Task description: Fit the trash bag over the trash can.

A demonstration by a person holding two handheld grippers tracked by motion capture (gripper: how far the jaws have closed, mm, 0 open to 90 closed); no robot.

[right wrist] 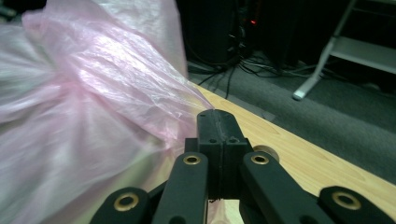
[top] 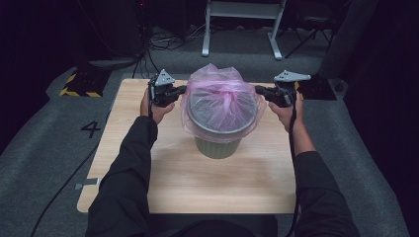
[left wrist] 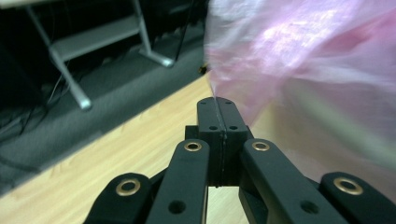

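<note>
You see a thin, crinkled pink plastic bag point(top: 220, 96), glossy and translucent, lining a matt olive bin point(top: 217, 147). Your worktop point(top: 197, 182) is pale wood-grain laminate, smooth. Both grippers' fingers point(left wrist: 217, 116) are matt black plastic with brass-coloured rivets; the floor point(top: 44, 148) is grey carpet.

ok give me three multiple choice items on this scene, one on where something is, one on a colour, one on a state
1. Where does the bin stand?
A. on the wooden table
B. on the grey carpet
C. on a metal shelf

2. What colour is the bag lining the bin?
A. black
B. pink
C. blue

3. How do the jaws of the left gripper stand?
A. wide open, clear of the bag
B. closed, with a thin edge of the bag running in at the tip
C. closed around the bin's rim

Key:
1 A, the high view shows the bin near the table's middle.
2 B, the film looks translucent pink in all views.
3 B, the left gripper view shows the pads together with the bag edge at the tip; the right gripper looks the same.
</note>
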